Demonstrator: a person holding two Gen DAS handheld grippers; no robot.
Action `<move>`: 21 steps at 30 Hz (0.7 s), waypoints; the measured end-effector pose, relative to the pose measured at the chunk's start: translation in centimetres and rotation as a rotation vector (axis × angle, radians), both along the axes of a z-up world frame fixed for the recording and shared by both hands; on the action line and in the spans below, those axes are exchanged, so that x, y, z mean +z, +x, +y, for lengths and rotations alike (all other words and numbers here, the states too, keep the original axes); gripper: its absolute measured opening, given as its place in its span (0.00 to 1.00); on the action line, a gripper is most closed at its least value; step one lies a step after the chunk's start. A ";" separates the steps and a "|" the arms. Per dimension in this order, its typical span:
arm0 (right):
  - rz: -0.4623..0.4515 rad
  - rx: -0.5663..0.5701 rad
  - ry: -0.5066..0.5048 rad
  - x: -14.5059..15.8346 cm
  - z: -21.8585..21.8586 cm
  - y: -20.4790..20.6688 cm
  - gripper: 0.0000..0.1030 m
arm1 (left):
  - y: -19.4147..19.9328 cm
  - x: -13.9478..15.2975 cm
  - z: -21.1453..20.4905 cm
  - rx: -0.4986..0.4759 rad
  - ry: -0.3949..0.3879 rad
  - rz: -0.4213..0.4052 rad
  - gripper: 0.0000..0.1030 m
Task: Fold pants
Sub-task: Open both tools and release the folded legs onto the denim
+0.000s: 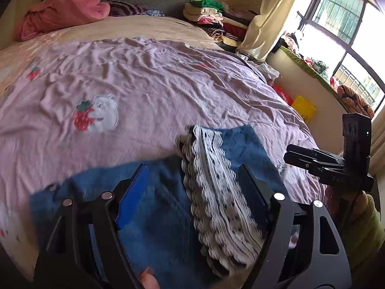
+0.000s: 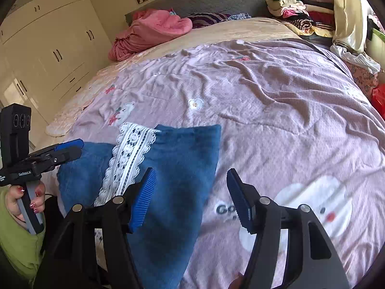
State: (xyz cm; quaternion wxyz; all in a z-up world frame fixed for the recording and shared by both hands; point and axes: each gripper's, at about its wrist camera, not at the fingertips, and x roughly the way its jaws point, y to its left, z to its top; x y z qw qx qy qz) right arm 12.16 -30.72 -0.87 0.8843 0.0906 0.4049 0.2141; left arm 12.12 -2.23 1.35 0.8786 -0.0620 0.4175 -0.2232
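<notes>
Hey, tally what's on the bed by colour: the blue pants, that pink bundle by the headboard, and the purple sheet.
Blue: 1, pants
Pink: 1, bundle
Purple: 1, sheet
Total: 3

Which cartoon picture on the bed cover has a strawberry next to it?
The white bear on the purple bed cover, up and left of the blue pants. A red strawberry touches it; the small white flower patch has none.
</notes>
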 end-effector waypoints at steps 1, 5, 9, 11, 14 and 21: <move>-0.003 -0.001 -0.003 0.1 0.0 -0.6 0.59 | -0.4 0.0 0.2 0.003 0.000 -0.001 0.69; -0.033 -0.001 -0.028 0.4 0.0 -2.7 0.67 | -3.1 0.2 0.6 0.007 -0.003 0.000 0.72; -0.039 0.007 -0.027 0.6 0.1 -4.2 0.70 | -5.0 -0.1 0.5 0.013 -0.002 0.021 0.72; -0.037 0.015 -0.037 0.6 0.3 -5.0 0.71 | -5.6 -0.6 0.1 0.016 0.011 0.032 0.72; -0.029 0.018 -0.047 0.2 0.4 -6.1 0.71 | -6.5 -1.6 -0.3 0.027 -0.003 0.074 0.72; 0.019 0.019 -0.032 -1.6 0.6 -7.8 0.71 | -7.7 -3.9 -2.1 0.035 0.006 0.142 0.72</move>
